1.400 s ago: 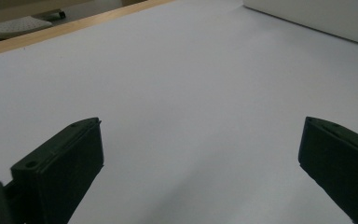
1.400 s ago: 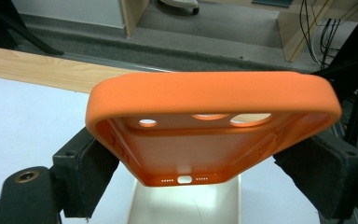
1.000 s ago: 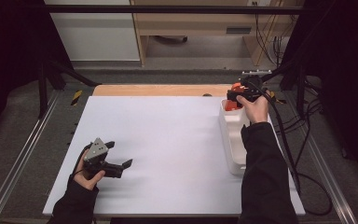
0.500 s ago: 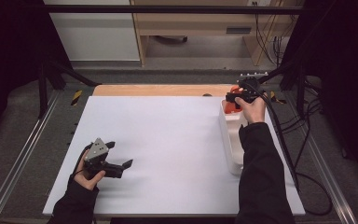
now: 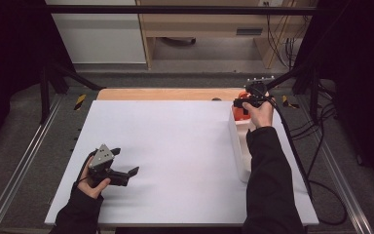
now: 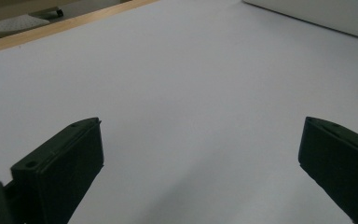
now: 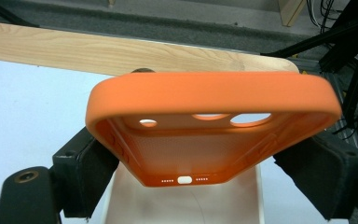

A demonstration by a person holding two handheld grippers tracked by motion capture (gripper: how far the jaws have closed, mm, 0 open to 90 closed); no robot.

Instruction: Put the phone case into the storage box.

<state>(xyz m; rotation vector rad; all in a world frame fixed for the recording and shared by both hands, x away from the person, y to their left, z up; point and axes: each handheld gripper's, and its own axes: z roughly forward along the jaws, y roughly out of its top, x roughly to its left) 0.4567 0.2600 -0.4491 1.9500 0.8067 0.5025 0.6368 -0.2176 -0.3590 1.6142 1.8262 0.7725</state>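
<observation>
The right gripper pinches an orange phone case by its two long sides, so the case stays flat with its hollow side down. It hangs over the far end of the white tray at the table's right edge — likely so it can go in or come out. The left gripper (jaws spread wide, nothing between them) rests low over the white table, near and left.

Even, soft overhead light brightens the white table; its surroundings sink into near-black. Shadows are faint. The high view is slightly soft and grainy. Close up, the orange case looks sharp, the jaws blurred.
</observation>
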